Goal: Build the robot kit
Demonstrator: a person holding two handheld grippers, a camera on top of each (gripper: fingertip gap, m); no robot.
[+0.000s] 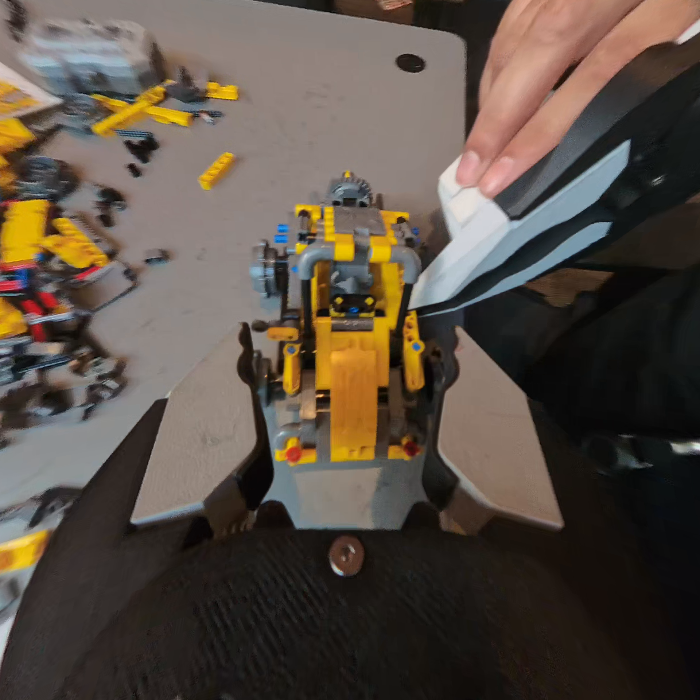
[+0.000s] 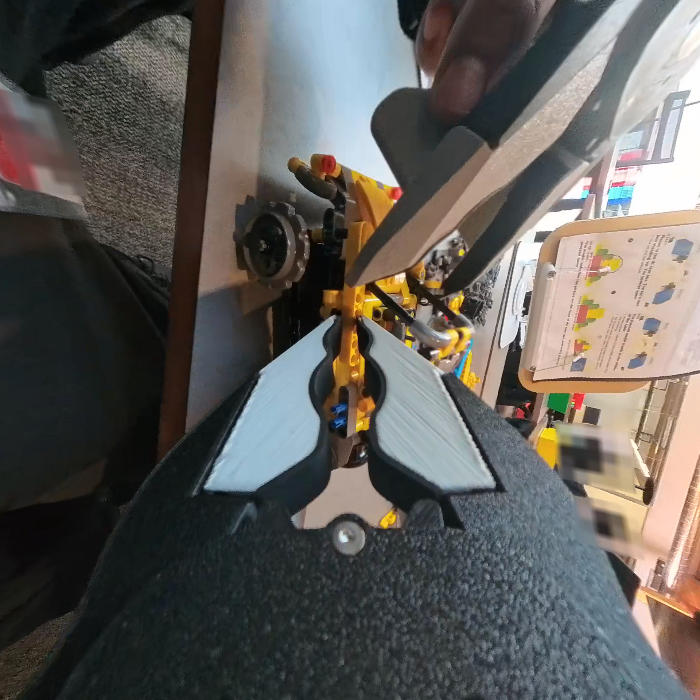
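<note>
In the left wrist view, the left tongs (image 1: 348,382) are seen nearest the camera, spread fairly wide and closed against the two flanks of a yellow and grey brick-built vehicle model (image 1: 350,341). The model lies straight ahead between the two fingers, its long axis running away from the camera along the line of the fingers. Its far end, with a grey gear (image 1: 350,189), projects beyond the fingertips. The right tongs (image 1: 416,308) enter from the upper right, held by a hand (image 1: 545,91), and their tips meet the model's right side. To the left of the left tongs, loose yellow and black bricks (image 1: 144,110) are scattered well apart over the bench (image 1: 322,98); the bench edge lies just to the right, with dark open room beyond.

In the right wrist view, the right tongs (image 2: 346,322) are narrowed onto a thin yellow perforated beam (image 2: 350,341) of the model, which runs along the line of the fingers. A grey toothed wheel (image 2: 271,246) sits ahead to the left. The left tongs cross from the upper right. An instruction card (image 2: 621,299) is seen to the right.
</note>
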